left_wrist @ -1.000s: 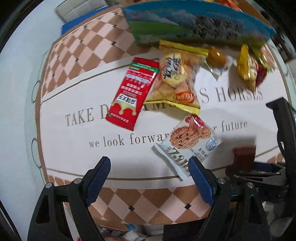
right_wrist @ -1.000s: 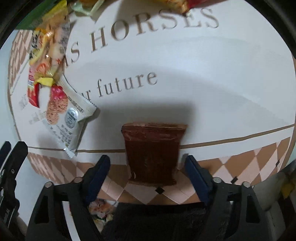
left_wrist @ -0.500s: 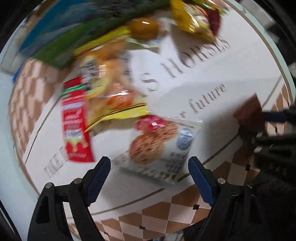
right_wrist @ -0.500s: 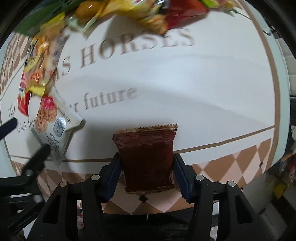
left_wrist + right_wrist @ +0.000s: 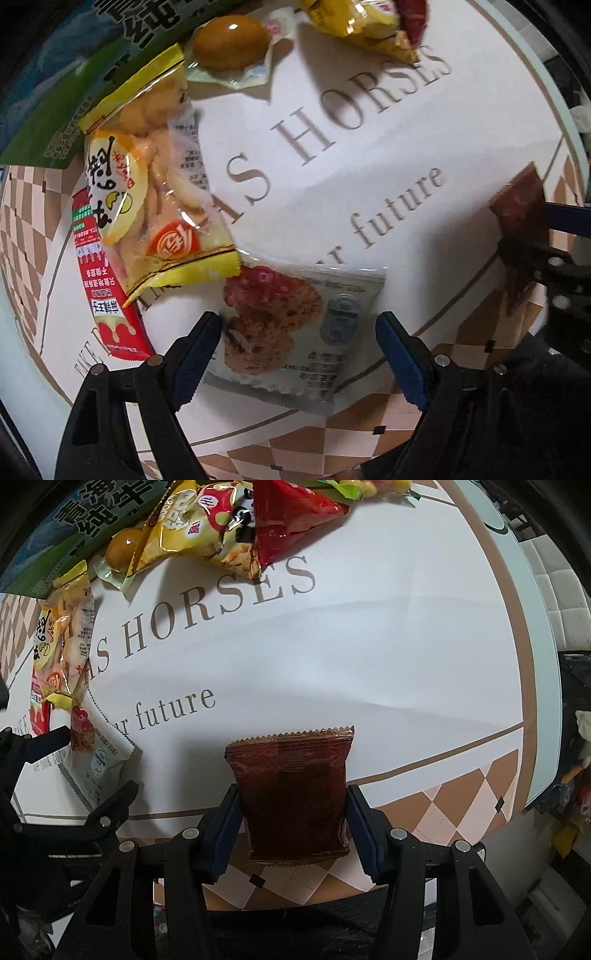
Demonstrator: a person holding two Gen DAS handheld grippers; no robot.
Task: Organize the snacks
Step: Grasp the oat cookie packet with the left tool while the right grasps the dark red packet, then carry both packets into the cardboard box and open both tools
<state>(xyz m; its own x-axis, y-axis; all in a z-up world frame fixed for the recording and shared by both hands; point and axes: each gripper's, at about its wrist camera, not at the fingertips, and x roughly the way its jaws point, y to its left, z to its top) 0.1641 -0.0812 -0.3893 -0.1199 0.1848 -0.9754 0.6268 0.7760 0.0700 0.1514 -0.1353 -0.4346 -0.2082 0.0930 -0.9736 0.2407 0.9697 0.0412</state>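
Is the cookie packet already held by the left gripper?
No, the left gripper stands open around the cookie packet, which lies flat on the table, its pads not pressing it.

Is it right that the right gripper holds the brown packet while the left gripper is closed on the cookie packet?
Not quite. In the left wrist view the left gripper is open, its fingers straddling the cookie packet without pressing. The right gripper does hold the brown packet.

- Left wrist view looks steeply down, close over the worktop (image 5: 369,122).
- Right wrist view likewise, further right.
- Both share the cookie packet (image 5: 295,332) and lettering.
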